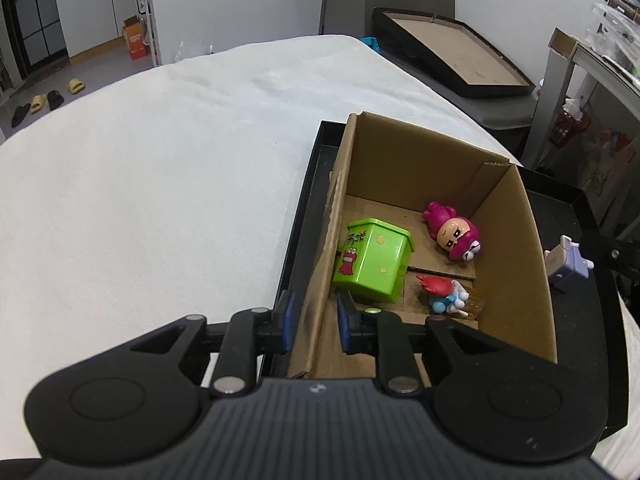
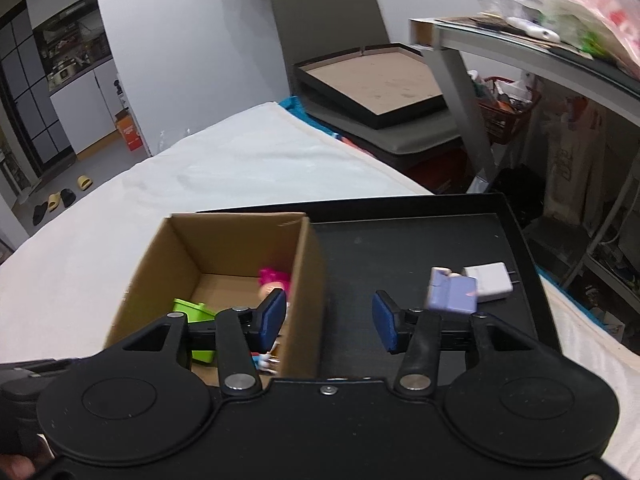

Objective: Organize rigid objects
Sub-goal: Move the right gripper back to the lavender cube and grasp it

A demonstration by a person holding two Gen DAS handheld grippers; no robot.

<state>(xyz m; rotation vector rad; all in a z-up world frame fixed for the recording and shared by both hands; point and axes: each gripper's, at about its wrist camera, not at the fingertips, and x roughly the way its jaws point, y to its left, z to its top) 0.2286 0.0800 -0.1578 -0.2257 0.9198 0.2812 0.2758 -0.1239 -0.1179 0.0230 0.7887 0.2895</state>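
Cardboard box (image 1: 508,240) on black tray (image 2: 400,240), left claw (image 1: 314,322) straddling its wall, right claw (image 2: 330,320) spread.

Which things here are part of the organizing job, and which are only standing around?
Part of the job:
- cardboard box, left gripper straddling its wall
- green toy bin, pink figure, red-and-blue figure inside it
- purple toy on the black tray
- right gripper, open

Just lying about:
- slippers
- orange carton
- empty tray behind

Yellow and black slippers (image 1: 48,100) lie on the floor. An orange carton (image 1: 136,42) stands by the white cabinet (image 1: 100,8). A red basket (image 2: 506,110) sits under the grey desk (image 2: 520,52).
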